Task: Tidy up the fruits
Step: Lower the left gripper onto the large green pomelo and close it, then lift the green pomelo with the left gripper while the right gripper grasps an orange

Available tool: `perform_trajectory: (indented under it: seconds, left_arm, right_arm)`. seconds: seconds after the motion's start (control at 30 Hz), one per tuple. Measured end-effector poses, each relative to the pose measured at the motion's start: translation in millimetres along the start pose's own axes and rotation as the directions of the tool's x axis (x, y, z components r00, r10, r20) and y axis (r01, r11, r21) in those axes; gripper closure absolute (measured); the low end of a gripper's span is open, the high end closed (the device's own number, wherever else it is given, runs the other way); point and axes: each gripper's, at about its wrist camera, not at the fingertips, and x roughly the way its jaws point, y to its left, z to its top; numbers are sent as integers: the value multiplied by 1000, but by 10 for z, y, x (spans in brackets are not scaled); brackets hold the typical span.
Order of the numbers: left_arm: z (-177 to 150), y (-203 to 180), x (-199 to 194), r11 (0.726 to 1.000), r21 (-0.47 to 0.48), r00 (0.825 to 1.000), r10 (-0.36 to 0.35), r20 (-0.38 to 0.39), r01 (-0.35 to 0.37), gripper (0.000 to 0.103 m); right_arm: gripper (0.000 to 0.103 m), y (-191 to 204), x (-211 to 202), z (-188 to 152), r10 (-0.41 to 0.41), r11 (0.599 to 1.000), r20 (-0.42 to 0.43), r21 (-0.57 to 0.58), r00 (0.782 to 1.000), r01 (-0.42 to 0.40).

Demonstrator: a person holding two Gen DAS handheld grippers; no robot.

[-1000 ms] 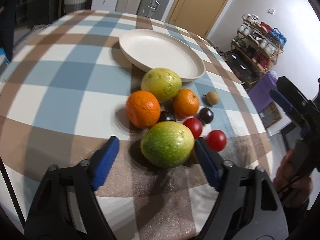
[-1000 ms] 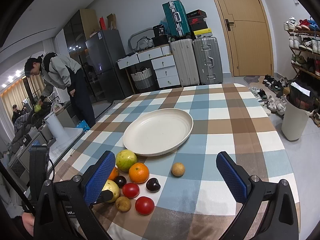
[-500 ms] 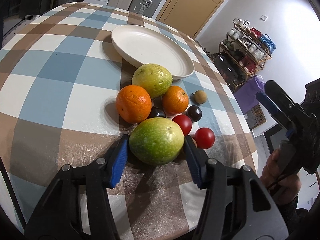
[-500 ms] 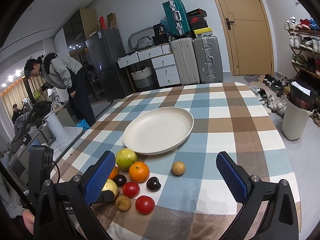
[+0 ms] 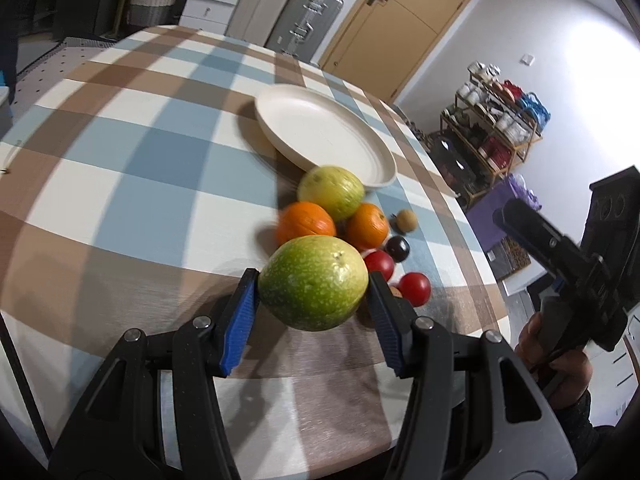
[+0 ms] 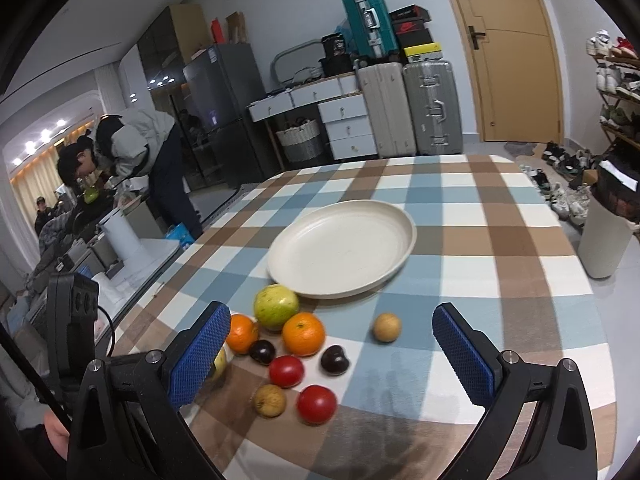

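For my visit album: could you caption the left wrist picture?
Left gripper shut on a big green fruit, with oranges, tomatoes and an empty cream plate beyond on the checked tablecloth.

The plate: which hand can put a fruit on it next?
Left. Its tool already grips the green fruit; the plate lies just ahead. The right tool is open, holding nothing.

The left claw (image 5: 312, 304) has closed onto the big green fruit (image 5: 313, 282); it now lifts it.
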Motion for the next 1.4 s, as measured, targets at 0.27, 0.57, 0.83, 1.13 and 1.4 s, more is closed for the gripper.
perform_trajectory:
  seconds: [0.27, 0.57, 0.83, 1.13, 1.4]
  left_arm:
    - [78, 302, -370, 998, -42, 996, 50, 73, -47, 52]
    - [126, 588, -693, 993, -82, 988, 93, 124, -83, 52]
    - [86, 705, -821, 990, -105, 984, 113, 138, -99, 52]
    - [64, 803, -828, 988, -123, 984, 113, 137, -96, 52]
    - [66, 803, -824, 988, -123, 984, 113, 138, -97, 52]
  right_arm:
    - [0, 308, 212, -29, 65, 997, -65, -46, 996, -68]
    - [0, 728, 589, -129, 129, 985, -173, -87, 977, -145]
    - [5, 946, 869, -171, 129, 983, -233, -101, 964, -156]
    - [24, 977, 1102, -200, 90, 988, -294, -92, 951, -122]
    - [52, 1069, 1212, -232, 11, 986, -305, -157, 952, -61]
